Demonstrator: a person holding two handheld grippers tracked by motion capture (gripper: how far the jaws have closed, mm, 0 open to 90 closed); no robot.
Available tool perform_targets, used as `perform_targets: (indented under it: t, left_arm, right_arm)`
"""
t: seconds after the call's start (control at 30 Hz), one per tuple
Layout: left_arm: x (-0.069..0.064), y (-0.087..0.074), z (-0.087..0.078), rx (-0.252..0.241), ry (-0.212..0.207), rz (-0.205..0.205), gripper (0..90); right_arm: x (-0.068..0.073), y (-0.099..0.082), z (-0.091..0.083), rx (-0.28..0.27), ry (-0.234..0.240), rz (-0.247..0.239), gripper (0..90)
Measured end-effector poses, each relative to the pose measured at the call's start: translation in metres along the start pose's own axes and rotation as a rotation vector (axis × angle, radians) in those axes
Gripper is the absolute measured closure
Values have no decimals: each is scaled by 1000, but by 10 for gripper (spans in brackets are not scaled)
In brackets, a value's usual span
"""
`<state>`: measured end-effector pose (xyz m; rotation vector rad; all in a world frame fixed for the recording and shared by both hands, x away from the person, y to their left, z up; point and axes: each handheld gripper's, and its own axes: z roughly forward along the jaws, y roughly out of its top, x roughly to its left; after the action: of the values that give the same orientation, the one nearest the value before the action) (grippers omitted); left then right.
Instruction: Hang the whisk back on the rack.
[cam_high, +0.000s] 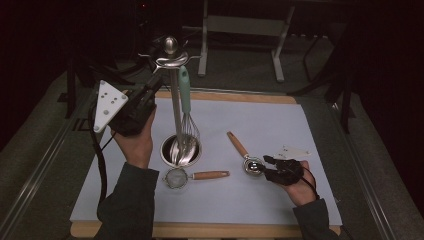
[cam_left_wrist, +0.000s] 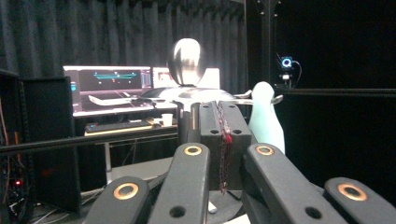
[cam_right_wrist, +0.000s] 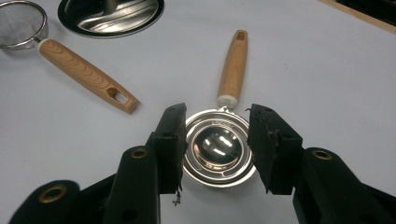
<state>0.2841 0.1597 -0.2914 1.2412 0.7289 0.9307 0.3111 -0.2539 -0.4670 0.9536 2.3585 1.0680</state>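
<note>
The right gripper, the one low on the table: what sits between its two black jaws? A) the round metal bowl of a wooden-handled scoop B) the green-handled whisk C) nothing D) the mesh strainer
A: the right gripper has its open jaws on either side of the scoop's metal bowl.
</note>
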Motion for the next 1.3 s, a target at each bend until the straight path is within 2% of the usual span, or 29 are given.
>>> perform_targets:
  t: [0.07,0.23,0.33,0.63,0.9,1.3]
  left_arm:
    - [2,0,1,2,2,-8,899]
    - [3,1,2,12,7,15,899]
    - [6,0,2,13,13,6,899]
    - [18,2,4,23,52,-4,899]
    - [29,4,9,48,79,12,899]
    - [41,4,17,57,97,-26,899]
  right_arm:
    - [-1,0,-1,-2,-1,4,572]
    - [-2,-1,-1,-5,-2,4,572]
    - [-1,-1,-1,-3,-2,5,571]
    - [-3,-1,-3,-6,-3,7,570]
    - [-3,0,-5,-9,4,5,570]
    - [-3,0,-6,-11,9,8,569]
